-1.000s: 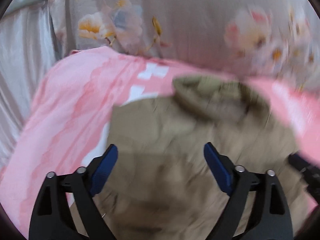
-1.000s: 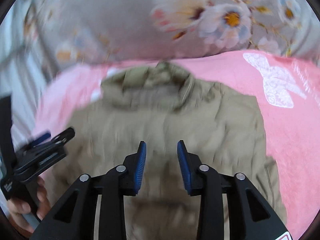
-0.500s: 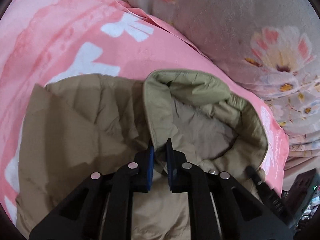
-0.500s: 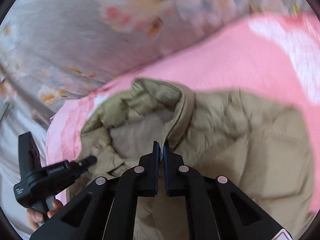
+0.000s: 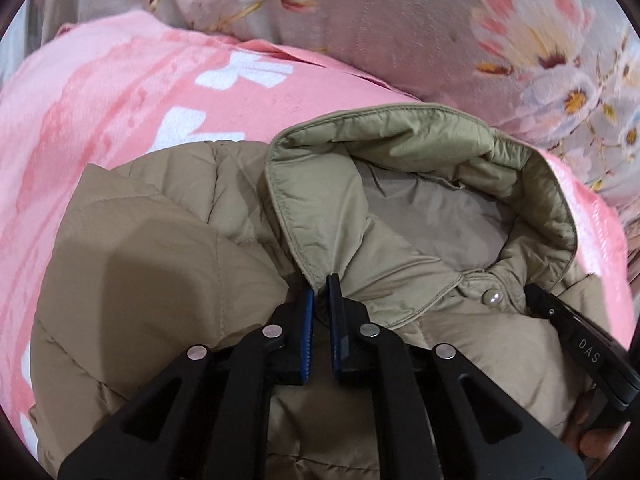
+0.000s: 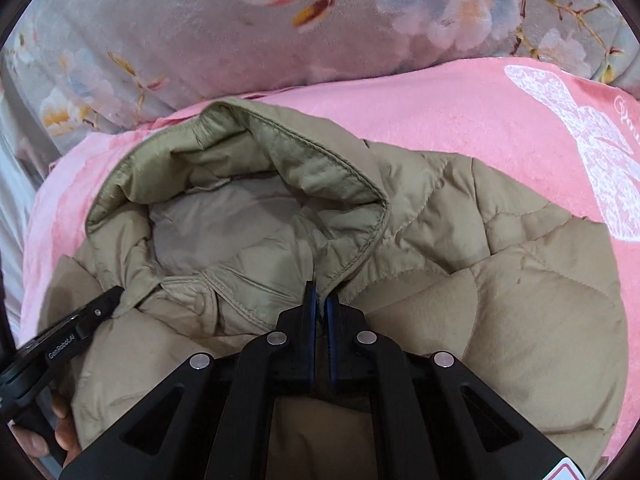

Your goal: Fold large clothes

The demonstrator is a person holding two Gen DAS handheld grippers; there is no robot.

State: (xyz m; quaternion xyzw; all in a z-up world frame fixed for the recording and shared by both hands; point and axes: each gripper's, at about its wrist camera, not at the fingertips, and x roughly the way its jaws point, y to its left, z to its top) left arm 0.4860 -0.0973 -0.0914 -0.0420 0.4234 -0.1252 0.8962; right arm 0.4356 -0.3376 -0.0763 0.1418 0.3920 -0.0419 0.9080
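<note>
jacket (image 5: 152,280): khaki quilted puffer, spread front-up on the pink blanket (image 5: 100,92)
collar (image 5: 400,128): olive-lined, standing open; both front corners pinched; snap button (image 5: 491,298) at neck

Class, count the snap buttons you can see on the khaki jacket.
1. A single pearly snap button sits on the jacket placket just below the collar, right of the left gripper. Others may be hidden under folds.

Jacket (image 5: 152,280) was quilted khaki-tan, collar lining (image 5: 400,168) olive green. Blanket (image 5: 100,92) was pink with white butterfly prints. Pillow (image 6: 200,32) was grey with pink-white flowers. Gripper pads (image 5: 308,320) were blue, bodies black.
</note>
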